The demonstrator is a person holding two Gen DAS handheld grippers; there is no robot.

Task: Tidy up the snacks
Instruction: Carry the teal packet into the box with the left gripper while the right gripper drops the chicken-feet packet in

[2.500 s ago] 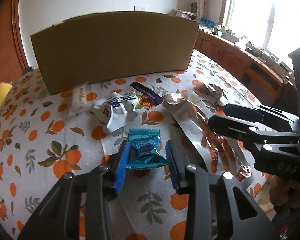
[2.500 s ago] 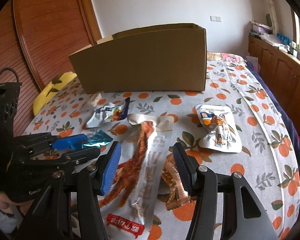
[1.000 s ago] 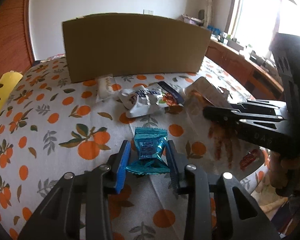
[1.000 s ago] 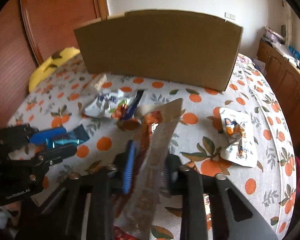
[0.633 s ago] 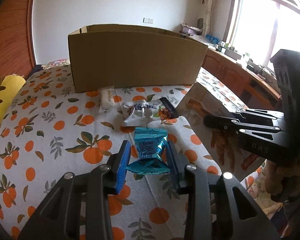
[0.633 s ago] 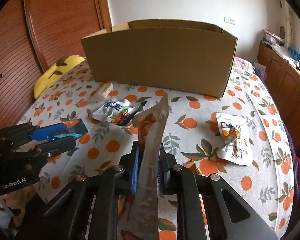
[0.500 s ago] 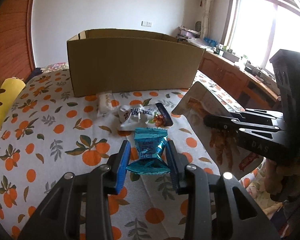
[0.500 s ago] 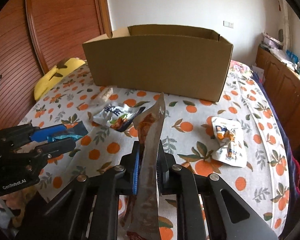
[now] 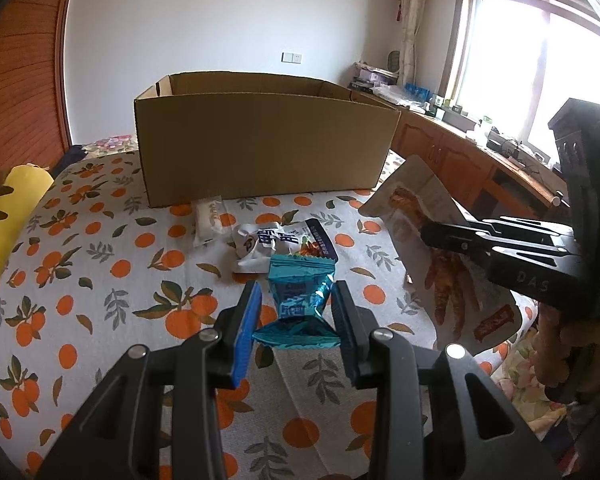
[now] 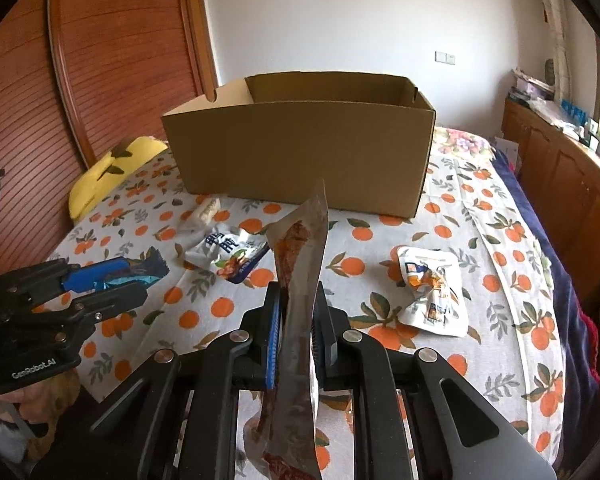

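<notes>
Lifted off the bedspread now, right tongs (image 10: 298, 320) clamp the long pouch (image 10: 300, 280); left tongs (image 9: 296, 312) grip the teal packet (image 9: 298, 300).

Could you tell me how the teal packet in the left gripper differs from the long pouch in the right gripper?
The teal packet is short and opaque with crimped ends; the long pouch is narrow, silvery and clear, showing reddish food. The left gripper holds the packet flat, jaws partly apart; the right gripper pinches the pouch on edge, jaws nearly together. Both are held off the tablecloth, short of the cardboard box.

One cardboard box (image 10: 300, 160), five snack packets, two tongs, one yellow cushion (image 10: 112, 168).
</notes>
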